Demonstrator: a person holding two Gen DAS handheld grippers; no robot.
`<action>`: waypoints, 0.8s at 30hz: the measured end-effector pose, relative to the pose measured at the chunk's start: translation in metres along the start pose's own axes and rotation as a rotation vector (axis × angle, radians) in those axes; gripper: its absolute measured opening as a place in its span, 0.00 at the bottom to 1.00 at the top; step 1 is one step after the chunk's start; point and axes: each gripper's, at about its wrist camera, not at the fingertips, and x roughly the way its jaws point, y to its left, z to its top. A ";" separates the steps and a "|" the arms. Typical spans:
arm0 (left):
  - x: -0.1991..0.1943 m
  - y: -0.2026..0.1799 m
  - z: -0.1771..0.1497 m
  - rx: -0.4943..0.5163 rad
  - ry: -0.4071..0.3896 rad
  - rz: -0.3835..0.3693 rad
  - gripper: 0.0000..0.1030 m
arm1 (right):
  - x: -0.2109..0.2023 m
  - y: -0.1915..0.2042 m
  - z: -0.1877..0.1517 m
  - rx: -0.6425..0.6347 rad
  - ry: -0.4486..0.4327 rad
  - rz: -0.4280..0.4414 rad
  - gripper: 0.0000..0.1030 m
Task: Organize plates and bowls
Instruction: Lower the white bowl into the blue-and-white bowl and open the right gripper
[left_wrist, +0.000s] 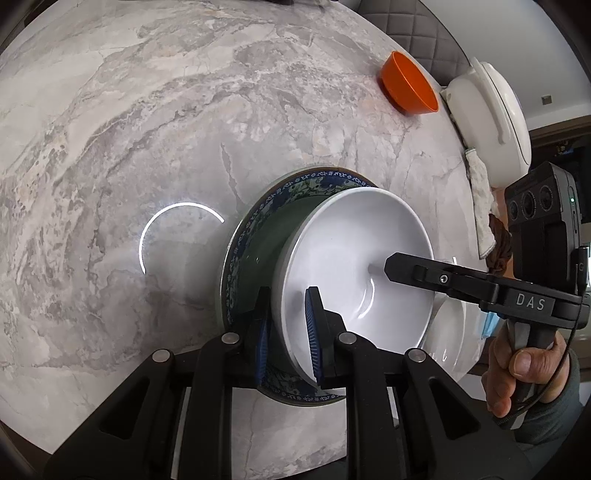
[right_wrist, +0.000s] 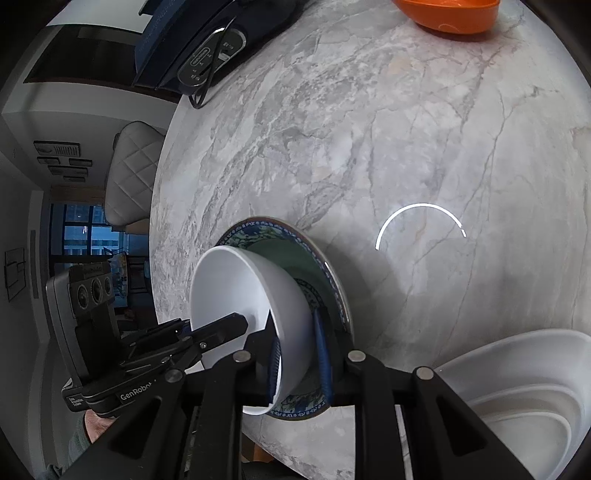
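A white bowl (left_wrist: 354, 258) sits on a blue-patterned plate with a green centre (left_wrist: 258, 240) on the marble table. My left gripper (left_wrist: 288, 332) straddles the bowl's near rim, one blue pad inside and one outside, closed on it. My right gripper (right_wrist: 299, 354) grips the opposite rim of the same bowl (right_wrist: 236, 288), one pad on each side of the wall, above the plate (right_wrist: 325, 273). Each gripper shows in the other's view: the right one (left_wrist: 391, 267), the left one (right_wrist: 240, 326).
An orange bowl (left_wrist: 406, 85) lies at the far table edge, also in the right wrist view (right_wrist: 447, 14). A white lidded dish (left_wrist: 487, 118) and a cloth (left_wrist: 484, 206) sit by it. White dishes (right_wrist: 524, 398) stack at near right. A dark device with cable (right_wrist: 207, 55) lies far left.
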 end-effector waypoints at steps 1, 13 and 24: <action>0.000 0.000 0.001 0.003 -0.001 0.003 0.16 | 0.000 0.001 0.000 -0.009 -0.001 -0.009 0.20; 0.012 -0.001 0.004 -0.004 0.014 0.015 0.17 | 0.011 0.034 -0.001 -0.217 0.005 -0.240 0.19; -0.007 -0.018 0.006 0.045 -0.045 -0.001 0.73 | 0.009 0.035 -0.002 -0.225 -0.002 -0.276 0.13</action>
